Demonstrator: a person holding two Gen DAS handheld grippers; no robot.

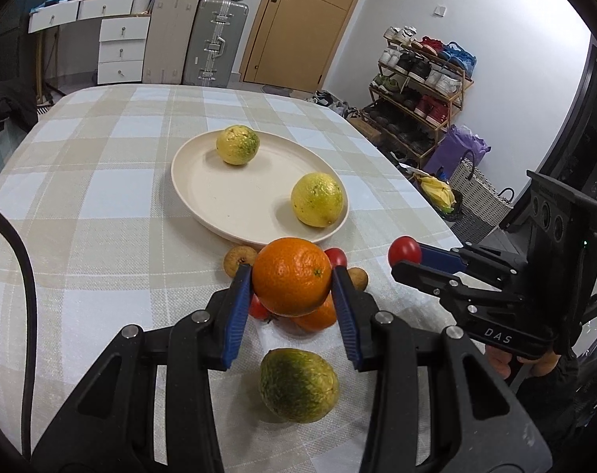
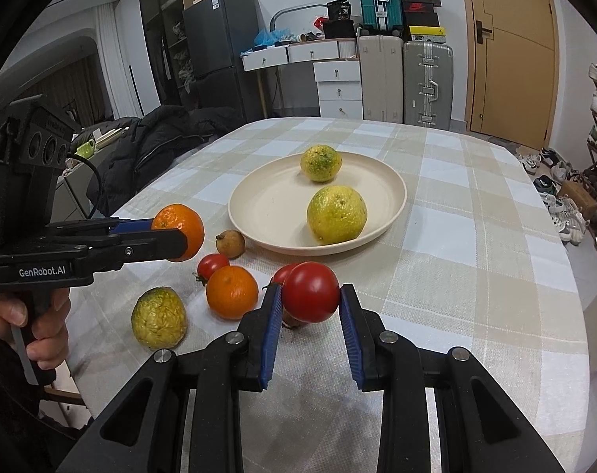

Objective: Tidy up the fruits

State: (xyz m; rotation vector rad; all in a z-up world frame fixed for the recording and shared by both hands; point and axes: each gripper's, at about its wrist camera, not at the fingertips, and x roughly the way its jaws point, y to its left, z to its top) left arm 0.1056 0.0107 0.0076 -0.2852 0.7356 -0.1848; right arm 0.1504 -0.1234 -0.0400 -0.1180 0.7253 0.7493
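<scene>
**Both Grippers Held a Fruit Above the Table**

The left gripper had its two blue fingers squeezed on an orange. The orange sat right at the fingertips, lifted off the checked tablecloth.

The right gripper had its fingers pressed on a red tomato, one finger on each side. The tomato was up in the air too.

Under the left fingers lay more fruit. A second orange sat on the cloth, just beside a small tomato. Close to the base of the left fingers lay a green-yellow lemon. A small brown fruit sat a bit past the fingertips, near the plate. Another red tomato peeked out behind the held one, and something brown lay under it, maybe one more small fruit, but it was mostly hidden.

Beyond both sets of fingers stood a cream plate. Two yellow lemons lay on it, well apart. The near lemon lay by the front rim, and the far lemon lay by the back rim.
</scene>
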